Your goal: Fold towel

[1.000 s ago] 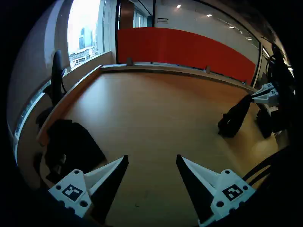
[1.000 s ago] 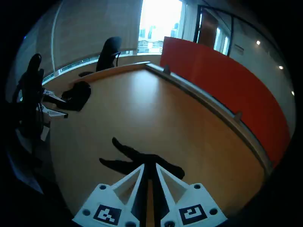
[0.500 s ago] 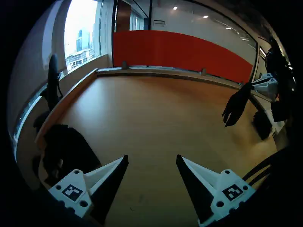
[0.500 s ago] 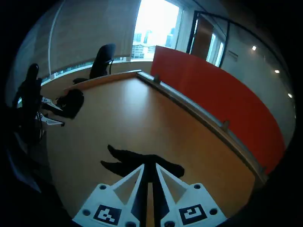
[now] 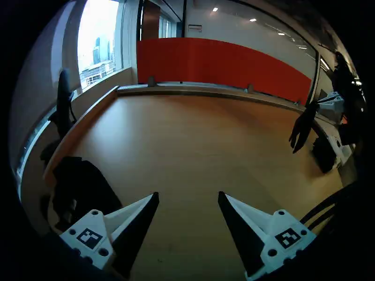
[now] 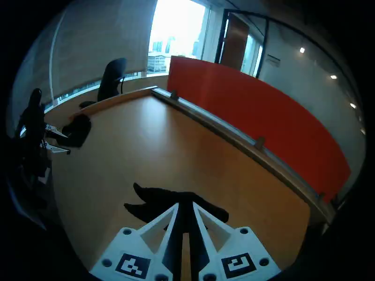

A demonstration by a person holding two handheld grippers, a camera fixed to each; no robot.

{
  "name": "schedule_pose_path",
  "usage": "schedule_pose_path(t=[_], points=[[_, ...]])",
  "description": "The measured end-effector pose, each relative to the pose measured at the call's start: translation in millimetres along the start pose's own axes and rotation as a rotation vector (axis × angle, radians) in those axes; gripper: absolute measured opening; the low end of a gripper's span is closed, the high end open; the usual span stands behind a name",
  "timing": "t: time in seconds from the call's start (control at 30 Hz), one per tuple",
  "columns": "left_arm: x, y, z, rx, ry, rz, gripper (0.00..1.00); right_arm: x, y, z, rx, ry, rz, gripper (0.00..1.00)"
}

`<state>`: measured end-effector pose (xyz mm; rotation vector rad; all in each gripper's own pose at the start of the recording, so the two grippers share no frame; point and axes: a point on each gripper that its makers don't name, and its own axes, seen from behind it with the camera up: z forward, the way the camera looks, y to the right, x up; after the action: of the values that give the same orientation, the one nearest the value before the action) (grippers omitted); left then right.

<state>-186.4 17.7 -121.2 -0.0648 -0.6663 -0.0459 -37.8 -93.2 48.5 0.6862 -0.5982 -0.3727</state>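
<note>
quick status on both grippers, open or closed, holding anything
Left gripper: jaws open, holding nothing.
Right gripper: jaws closed on the dark towel, which hangs from it.

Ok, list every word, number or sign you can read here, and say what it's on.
No text here can be read.
The wall sign above the red partition: too small to read.
The square tags on the left gripper and the right gripper: coded patterns, no words or numbers.
</note>
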Motion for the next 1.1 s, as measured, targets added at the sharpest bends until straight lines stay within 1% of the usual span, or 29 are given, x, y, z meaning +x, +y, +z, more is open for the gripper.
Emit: schedule_pose_path(t=[0.3,0.6,0.87,1.1], points=[[5.1,8.1,4.0,0.002,-0.005,0.003,0.94,-21.7,60.4,-19.1,-0.052,-0.018,0.050,0.06],[6.8,13.4,8.8,0.009,-0.018,0.009,0.94,-52.4,116.6,-34.7,-0.107,-0.066,0.071,0.06],[9.6,20.1,12.1,0.015,-0.026,0.043,0.94,-75.2,157.5,-48.2,-0.153,-0.098,0.101,0.06],[11.6,25.2,14.3,0.015,-0.029,0.044,0.94,-92.4,189.3,-61.5,-0.196,-0.128,0.116,0.06]])
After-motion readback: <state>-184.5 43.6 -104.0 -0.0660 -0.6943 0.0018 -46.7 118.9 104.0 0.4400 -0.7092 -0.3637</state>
